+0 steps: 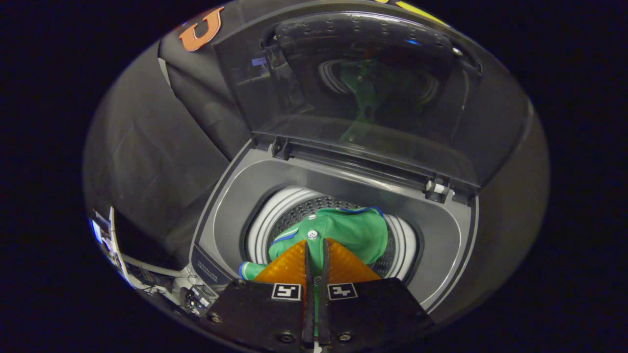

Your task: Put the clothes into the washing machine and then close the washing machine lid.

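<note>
Between my two fingers (pixel 315 255) I hold a fold of the green garment (pixel 343 230); they are almost closed, with only a thin strip of cloth between them. Most of this shirt hangs just ahead of my fingertips, over the mouth of the drum (pixel 299 208), and one sleeve end lies to the left of my fingers near the white ring of the drum. I judge that I hold it from above so that the cloth can drop straight into the hole. Around the drum the grey top of the washing machine (pixel 230 206) leaves a wide rim, so the shirt has room on every side. Beyond my fingers the lid (pixel 363 93) stands up on its hinges, well apart from me, and its dark glass reflects the green cloth. It is not yet closed.
</note>
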Demonstrator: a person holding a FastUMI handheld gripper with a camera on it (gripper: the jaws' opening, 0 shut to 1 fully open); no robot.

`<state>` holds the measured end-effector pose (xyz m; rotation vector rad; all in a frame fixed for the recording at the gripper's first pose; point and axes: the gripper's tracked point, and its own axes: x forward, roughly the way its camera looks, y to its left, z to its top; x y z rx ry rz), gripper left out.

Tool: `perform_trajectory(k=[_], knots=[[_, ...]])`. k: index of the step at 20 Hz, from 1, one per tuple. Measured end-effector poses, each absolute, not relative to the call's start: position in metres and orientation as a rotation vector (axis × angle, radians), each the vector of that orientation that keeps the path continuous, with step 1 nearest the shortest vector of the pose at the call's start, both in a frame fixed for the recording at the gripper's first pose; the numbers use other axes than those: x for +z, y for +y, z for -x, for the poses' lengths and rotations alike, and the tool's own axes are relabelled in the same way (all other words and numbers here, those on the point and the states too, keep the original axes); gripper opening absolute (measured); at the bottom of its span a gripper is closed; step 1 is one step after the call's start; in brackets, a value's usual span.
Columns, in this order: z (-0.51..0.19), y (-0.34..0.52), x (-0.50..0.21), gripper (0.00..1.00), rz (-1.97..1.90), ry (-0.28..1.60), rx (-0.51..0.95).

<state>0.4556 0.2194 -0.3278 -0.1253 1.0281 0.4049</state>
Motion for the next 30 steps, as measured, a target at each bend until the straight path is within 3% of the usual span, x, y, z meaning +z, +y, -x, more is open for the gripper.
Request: perform_trajectory(k=[7,10,16,30], knots=[[-0.46,0.217,-0.334,0.07,0.142,1.033,0.379],[-0.46,0.219,-0.331,1.0,0.156,1.039,0.388],[-0.467,0.235,-0.283,0.98,0.116,0.93,0.419],[-0.515,0.244,-0.056,0.97,-0.063,0.653,0.406]])
